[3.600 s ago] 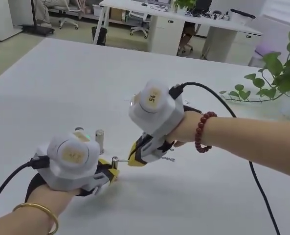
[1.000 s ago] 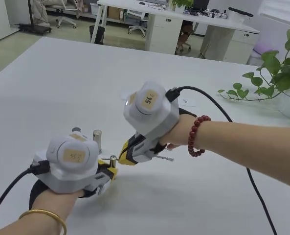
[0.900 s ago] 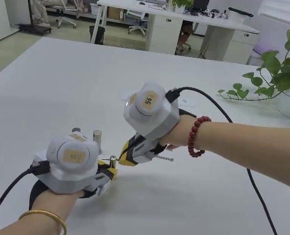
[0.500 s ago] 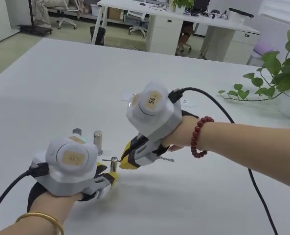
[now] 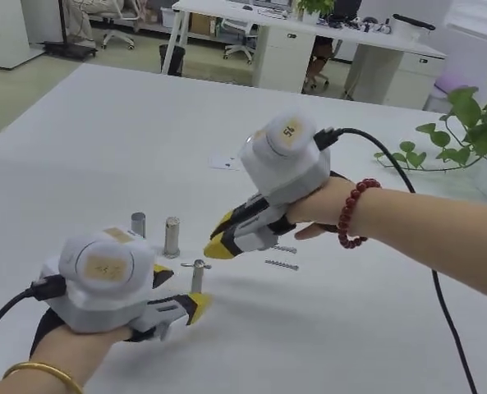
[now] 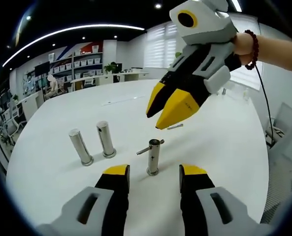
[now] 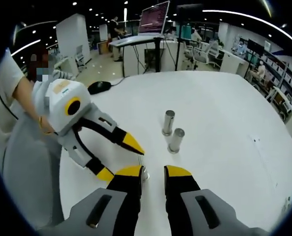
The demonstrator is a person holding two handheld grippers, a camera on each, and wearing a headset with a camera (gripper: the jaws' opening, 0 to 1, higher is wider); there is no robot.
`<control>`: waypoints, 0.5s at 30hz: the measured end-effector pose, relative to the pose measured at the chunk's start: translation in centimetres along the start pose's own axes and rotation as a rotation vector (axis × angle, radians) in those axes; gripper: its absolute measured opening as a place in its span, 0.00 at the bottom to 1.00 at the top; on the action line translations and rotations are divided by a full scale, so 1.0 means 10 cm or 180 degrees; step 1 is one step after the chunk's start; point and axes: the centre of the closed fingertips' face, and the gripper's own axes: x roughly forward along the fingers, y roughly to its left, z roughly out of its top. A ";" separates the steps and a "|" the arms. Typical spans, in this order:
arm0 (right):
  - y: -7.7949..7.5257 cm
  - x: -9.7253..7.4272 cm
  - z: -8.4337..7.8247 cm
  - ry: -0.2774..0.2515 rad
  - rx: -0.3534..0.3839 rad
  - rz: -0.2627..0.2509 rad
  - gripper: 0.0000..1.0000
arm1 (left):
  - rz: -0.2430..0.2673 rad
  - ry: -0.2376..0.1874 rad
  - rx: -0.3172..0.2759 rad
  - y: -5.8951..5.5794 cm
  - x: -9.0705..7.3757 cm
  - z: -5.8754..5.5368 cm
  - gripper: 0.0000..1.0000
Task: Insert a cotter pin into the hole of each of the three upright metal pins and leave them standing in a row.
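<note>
One metal pin (image 6: 153, 160) with a cotter pin (image 6: 148, 147) through its top stands upright just ahead of the left gripper (image 5: 183, 287), in line with the gap between its wide-apart jaws and touching neither. Two bare pins (image 6: 106, 139) stand side by side further ahead and to its left. The right gripper (image 5: 214, 248) hovers above and just beyond the pinned one with its jaws narrowly parted and empty, and spare cotter pins (image 5: 282, 264) lie on the white counter (image 5: 350, 328) beneath it, behind its tips.
</note>
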 end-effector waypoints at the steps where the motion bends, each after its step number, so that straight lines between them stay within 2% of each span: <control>1: -0.01 0.01 0.02 -0.0030 0.0030 -0.0006 0.19 | -0.0005 -0.0014 -0.0004 0.00 -0.02 0.01 0.41; 6: -0.08 0.08 0.14 -0.0231 0.0178 -0.0094 0.21 | -0.0053 -0.0065 -0.0040 -0.03 -0.12 0.04 0.49; 11: -0.15 0.21 0.20 -0.0317 0.0238 -0.0214 0.27 | -0.0057 -0.0143 -0.0045 -0.02 -0.21 0.09 0.57; 15: -0.20 0.29 0.26 -0.0426 0.0319 -0.0318 0.28 | -0.0061 -0.0182 -0.0036 -0.02 -0.28 0.12 0.62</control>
